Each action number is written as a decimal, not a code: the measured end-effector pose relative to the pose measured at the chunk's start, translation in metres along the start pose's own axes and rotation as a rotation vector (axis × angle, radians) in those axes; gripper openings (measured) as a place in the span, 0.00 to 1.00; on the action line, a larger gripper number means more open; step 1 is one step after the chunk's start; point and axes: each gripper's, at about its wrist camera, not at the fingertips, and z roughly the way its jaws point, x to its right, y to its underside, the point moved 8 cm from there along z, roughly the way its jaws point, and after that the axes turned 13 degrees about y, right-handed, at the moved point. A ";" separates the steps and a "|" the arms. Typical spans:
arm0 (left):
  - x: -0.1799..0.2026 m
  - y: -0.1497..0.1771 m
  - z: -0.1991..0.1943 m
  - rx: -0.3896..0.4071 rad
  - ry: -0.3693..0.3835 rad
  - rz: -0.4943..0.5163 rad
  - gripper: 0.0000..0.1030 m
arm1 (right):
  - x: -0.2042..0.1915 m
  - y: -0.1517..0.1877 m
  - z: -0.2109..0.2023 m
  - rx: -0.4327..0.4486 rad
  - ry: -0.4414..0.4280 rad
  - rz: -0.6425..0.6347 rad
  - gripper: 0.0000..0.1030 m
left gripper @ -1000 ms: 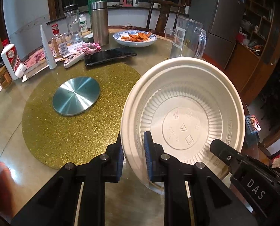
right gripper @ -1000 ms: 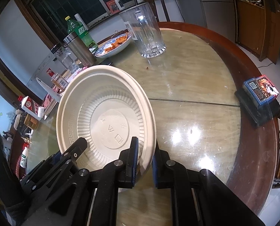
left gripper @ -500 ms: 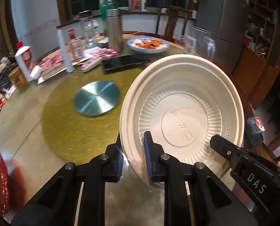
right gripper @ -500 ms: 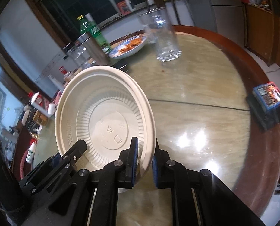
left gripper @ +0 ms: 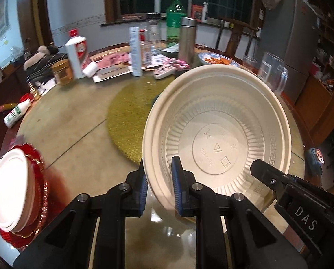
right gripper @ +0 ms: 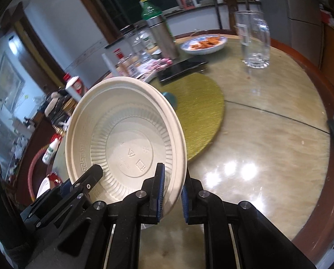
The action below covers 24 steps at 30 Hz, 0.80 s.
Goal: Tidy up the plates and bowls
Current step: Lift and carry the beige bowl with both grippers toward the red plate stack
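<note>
Above the glossy round table (left gripper: 77, 134), a ribbed cream disposable bowl (left gripper: 218, 134) tilts, its thin rim pinched by left gripper (left gripper: 159, 186) and right gripper (right gripper: 172, 190) jaws; bare tabletop lies below.

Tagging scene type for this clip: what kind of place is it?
Likely a home dining room: round glossy wooden table with gold turntable mat, blue-rimmed plate of orange food, grey fridge.

1. A gold glitter mat (left gripper: 126, 109) is lying at the centre of the round table (left gripper: 77, 139).
2. A green bottle (left gripper: 176, 20) and a steel flask (left gripper: 187, 39) are standing at upper centre.
3. A glass pitcher (right gripper: 254, 40) is standing at upper right.
4. A dark phone (right gripper: 181, 68) is lying beside the mat's far edge.
</note>
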 end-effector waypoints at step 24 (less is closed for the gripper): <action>-0.044 0.026 -0.038 0.033 -0.029 -0.065 0.17 | -0.057 0.028 -0.014 -0.001 -0.048 -0.126 0.13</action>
